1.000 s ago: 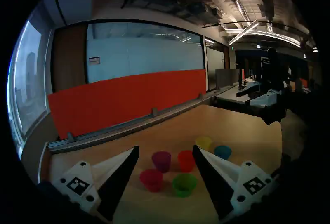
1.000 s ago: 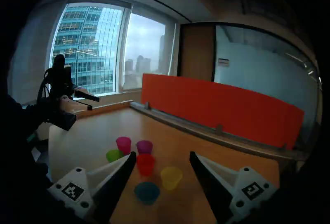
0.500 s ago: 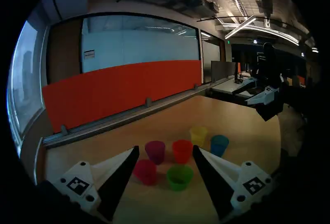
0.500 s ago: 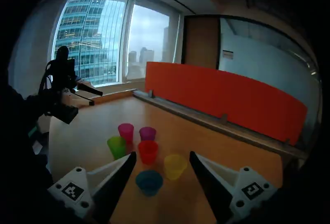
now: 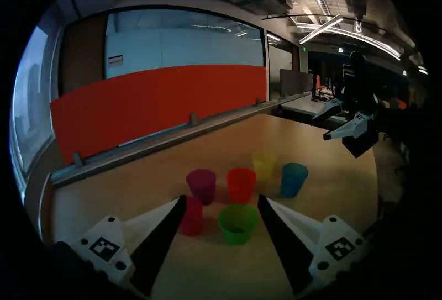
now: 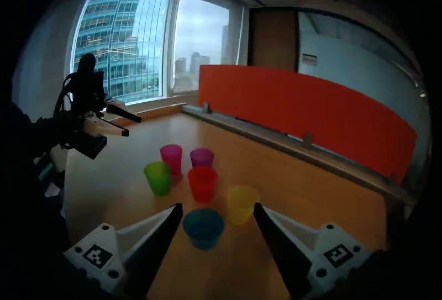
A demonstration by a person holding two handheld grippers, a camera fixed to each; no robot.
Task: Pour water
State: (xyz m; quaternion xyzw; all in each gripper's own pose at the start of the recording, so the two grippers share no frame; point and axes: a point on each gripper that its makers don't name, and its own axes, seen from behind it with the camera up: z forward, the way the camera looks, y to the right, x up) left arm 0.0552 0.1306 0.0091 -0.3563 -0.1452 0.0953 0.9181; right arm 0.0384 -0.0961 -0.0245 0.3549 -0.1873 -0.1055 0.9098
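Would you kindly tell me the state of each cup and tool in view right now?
Left tool: open, holding nothing.
Right tool: open, holding nothing.
Green plastic cup: upright.
Pink plastic cup: upright.
Purple plastic cup: upright.
Red plastic cup: upright.
Yellow plastic cup: upright.
Blue plastic cup: upright.

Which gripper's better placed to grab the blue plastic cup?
Right. The blue plastic cup sits centred just ahead of the open right gripper; from the left gripper it stands off to one side, the green plastic cup nearer.
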